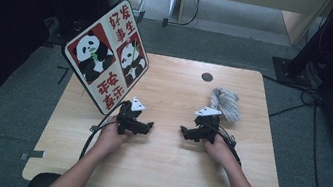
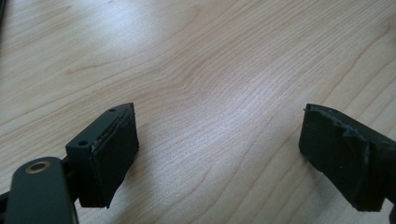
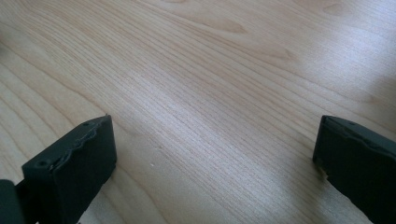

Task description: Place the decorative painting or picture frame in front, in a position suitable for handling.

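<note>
The left hand-held gripper (image 1: 141,127) and the right hand-held gripper (image 1: 190,131) rest low over the middle of the desk (image 1: 157,168), tips turned toward each other with bare wood between them. Both stand wide and hold nothing: in the left gripper view and the right gripper view alike, the two black jaws are far apart with only wood grain showing in the gap. The thing nearest the work is a grey cloth (image 1: 226,103), bunched and twisted into a loose rope-like bundle, lying at about one o'clock from the right hand-held gripper, near it but apart. Its long axis runs roughly from eleven to five o'clock on the desk, the nearer end pointing back toward the right hand (image 1: 219,150). The right hand is clearly the nearer; the left would have to cross the whole central span. In my judgement the coming move turns on swinging the right jaws away from nine o'clock toward one o'clock and setting them across the bundle rather than along it. The cloth looks soft, ribbed or knitted, and likely to yield and slump under a grip. A panda sign (image 1: 107,56), a stiff glossy diamond-shaped board in red and white, leans at the desk's far-left corner, at about eleven o'clock from the left hand-held gripper. The desk is smooth pale wood laminate with rounded corners and a dark cable hole (image 1: 207,76) near its far edge.
</note>
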The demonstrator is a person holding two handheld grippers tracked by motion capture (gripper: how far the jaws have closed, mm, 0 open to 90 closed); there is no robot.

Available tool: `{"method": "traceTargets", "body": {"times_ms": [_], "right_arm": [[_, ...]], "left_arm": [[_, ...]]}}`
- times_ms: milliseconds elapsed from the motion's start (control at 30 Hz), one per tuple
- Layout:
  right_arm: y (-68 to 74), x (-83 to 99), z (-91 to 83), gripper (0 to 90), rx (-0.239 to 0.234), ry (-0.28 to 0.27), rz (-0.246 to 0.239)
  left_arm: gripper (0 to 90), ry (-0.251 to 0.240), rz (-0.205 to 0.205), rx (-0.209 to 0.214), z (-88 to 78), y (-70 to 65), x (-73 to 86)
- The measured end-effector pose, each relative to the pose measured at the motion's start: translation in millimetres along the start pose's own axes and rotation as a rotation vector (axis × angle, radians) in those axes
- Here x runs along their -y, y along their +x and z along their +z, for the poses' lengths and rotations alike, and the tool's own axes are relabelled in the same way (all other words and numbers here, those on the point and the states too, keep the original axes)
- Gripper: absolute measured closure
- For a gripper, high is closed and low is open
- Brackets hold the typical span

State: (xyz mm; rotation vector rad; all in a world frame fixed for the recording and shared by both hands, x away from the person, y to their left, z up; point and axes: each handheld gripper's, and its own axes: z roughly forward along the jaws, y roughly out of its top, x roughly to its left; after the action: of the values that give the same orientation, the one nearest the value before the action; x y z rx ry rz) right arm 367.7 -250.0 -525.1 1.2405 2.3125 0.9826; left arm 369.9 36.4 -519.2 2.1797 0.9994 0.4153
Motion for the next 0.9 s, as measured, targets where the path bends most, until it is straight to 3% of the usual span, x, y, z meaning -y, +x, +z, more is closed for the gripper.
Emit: {"method": "traceTargets", "body": {"times_ms": [400,633,733,867,900], "right_arm": [[0.0,0.0,0.0,0.0,0.000,0.000,-0.001],[0.0,0.3,-0.2,0.0,-0.001,-0.001,-0.003],[0.0,0.3,-0.3,0.0,-0.001,-0.001,-0.003],[0.1,0.5,-0.3,0.0,-0.002,-0.002,-0.004],[0.1,0.5,-0.3,0.0,-0.002,-0.002,-0.004]], "left_arm": [[11.4,0.005,-0.031,-0.039,1.2,-2.9,-1.6],[10.5,0.002,-0.011,-0.011,1.5,-0.2,-1.7],[14.0,0.026,-0.005,0.000,-1.4,3.5,-3.2],[14.1,0.044,-0.012,0.044,-6.3,7.7,-6.9],[14.5,0.045,-0.012,0.076,-10.0,9.6,-8.0]]}}
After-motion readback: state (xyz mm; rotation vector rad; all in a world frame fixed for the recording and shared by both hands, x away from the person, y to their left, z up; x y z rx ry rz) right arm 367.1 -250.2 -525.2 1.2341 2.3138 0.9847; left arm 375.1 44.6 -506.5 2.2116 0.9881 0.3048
